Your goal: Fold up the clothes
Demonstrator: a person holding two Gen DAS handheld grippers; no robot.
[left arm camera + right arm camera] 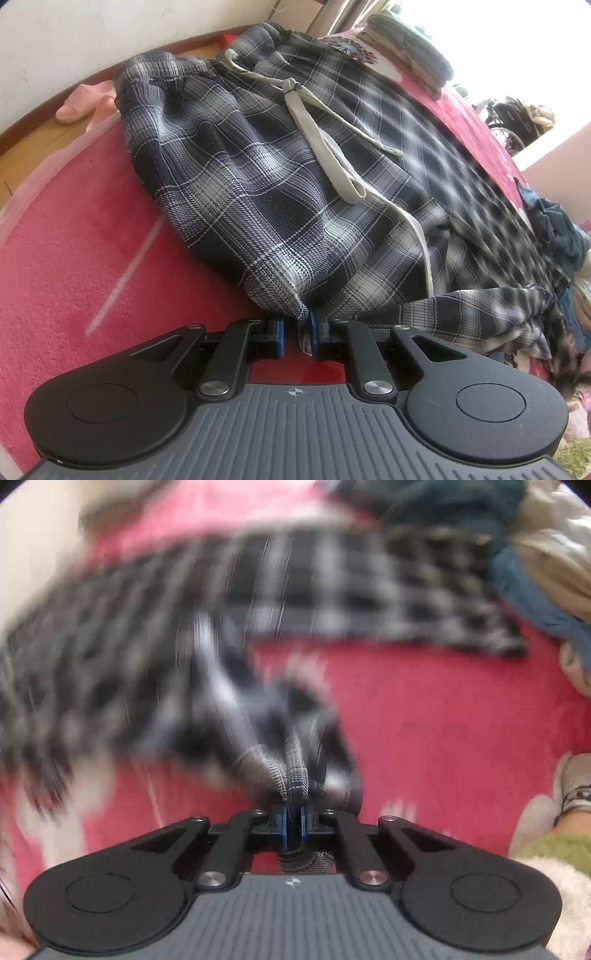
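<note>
Black, grey and white plaid trousers [258, 177] lie spread on a red blanket [92, 221], with their pale drawstring [321, 147] trailing across the waist. My left gripper [297, 334] is at the near edge of the cloth, shut on a pinched fold of it. In the right wrist view the picture is blurred. There my right gripper [293, 825] is shut on a bunched part of the same plaid trousers [258, 590], and the fabric rises from the pads in a ridge above the red blanket [443, 720].
A pink cloth [88, 101] lies at the blanket's far left edge by the wooden floor [22, 147]. Folded clothes [410, 55] are stacked at the back. A heap of blue and dark garments [561, 229] sits at the right, with teal cloth [461, 502] beyond the trousers.
</note>
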